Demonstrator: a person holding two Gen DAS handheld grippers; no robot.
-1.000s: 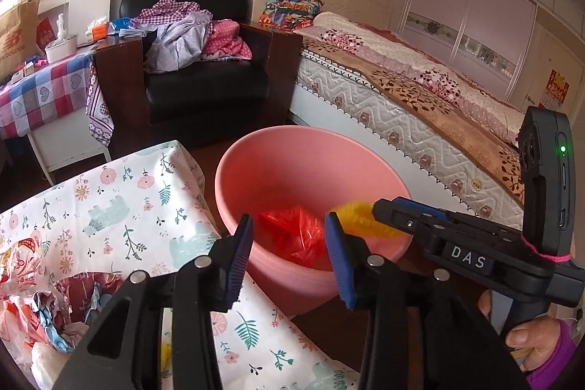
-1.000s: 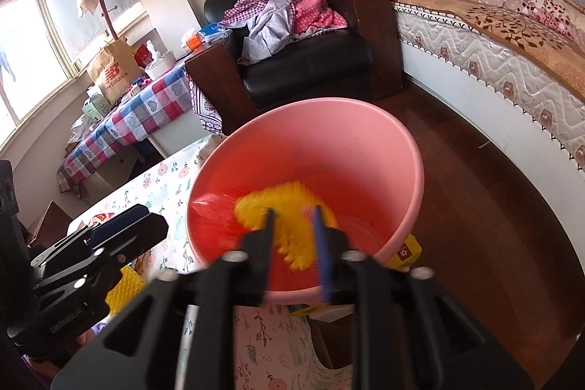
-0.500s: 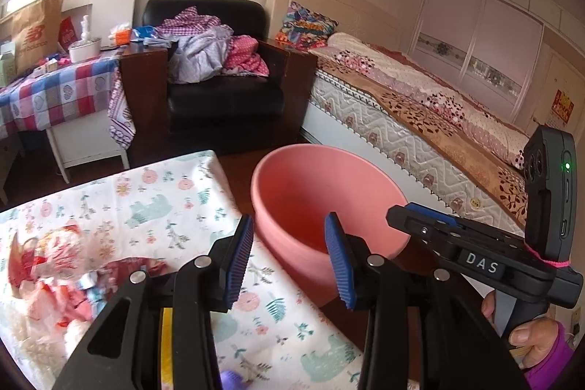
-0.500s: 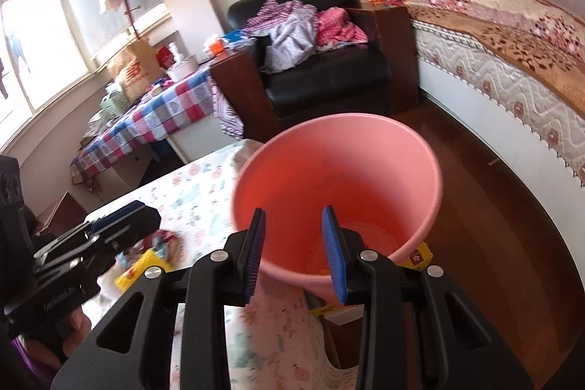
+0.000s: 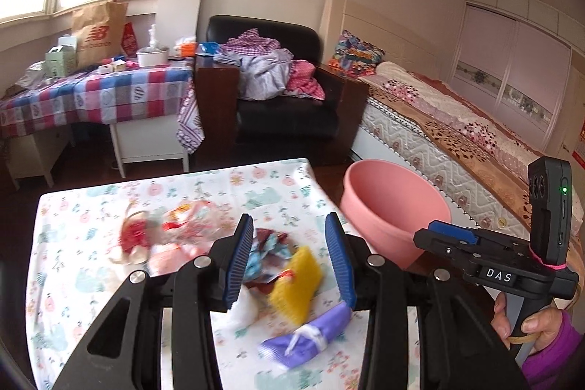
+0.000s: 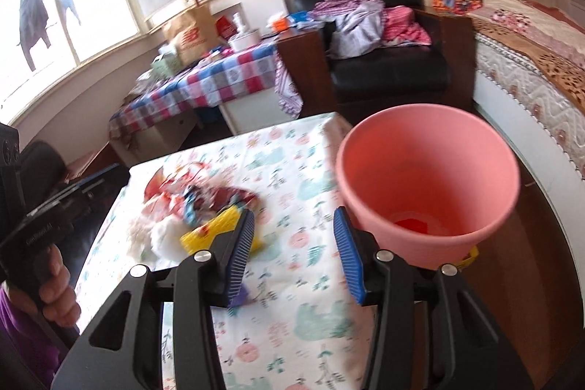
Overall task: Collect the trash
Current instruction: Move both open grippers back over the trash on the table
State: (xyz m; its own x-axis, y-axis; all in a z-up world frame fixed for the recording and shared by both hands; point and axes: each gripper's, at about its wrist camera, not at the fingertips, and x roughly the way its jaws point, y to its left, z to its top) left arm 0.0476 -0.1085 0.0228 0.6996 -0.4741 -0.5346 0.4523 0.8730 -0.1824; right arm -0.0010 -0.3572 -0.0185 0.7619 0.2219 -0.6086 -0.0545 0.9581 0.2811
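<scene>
A pink bucket (image 6: pixel 427 178) stands beside the table's right edge, with red trash (image 6: pixel 411 226) at its bottom; it also shows in the left wrist view (image 5: pixel 393 207). Trash lies on the floral tablecloth (image 5: pixel 91 225): a yellow scrap (image 5: pixel 296 284), a purple packet (image 5: pixel 310 339), a multicoloured wrapper (image 5: pixel 268 247), red wrappers (image 5: pixel 137 236) and white wadding (image 6: pixel 162 236). My left gripper (image 5: pixel 292 265) is open and empty above the yellow scrap. My right gripper (image 6: pixel 294 256) is open and empty above the cloth, between the trash pile and the bucket.
A black armchair (image 5: pixel 285 105) piled with clothes stands beyond the table. A bed (image 5: pixel 457 141) runs along the right. A side table with a checked cloth (image 5: pixel 98 97) holds boxes and a paper bag at the left. Dark wood floor surrounds the bucket.
The right gripper opened and dropped the yellow scrap it held over the bucket. Both grippers pulled back from the bucket and turned left toward the trash pile on the table.
</scene>
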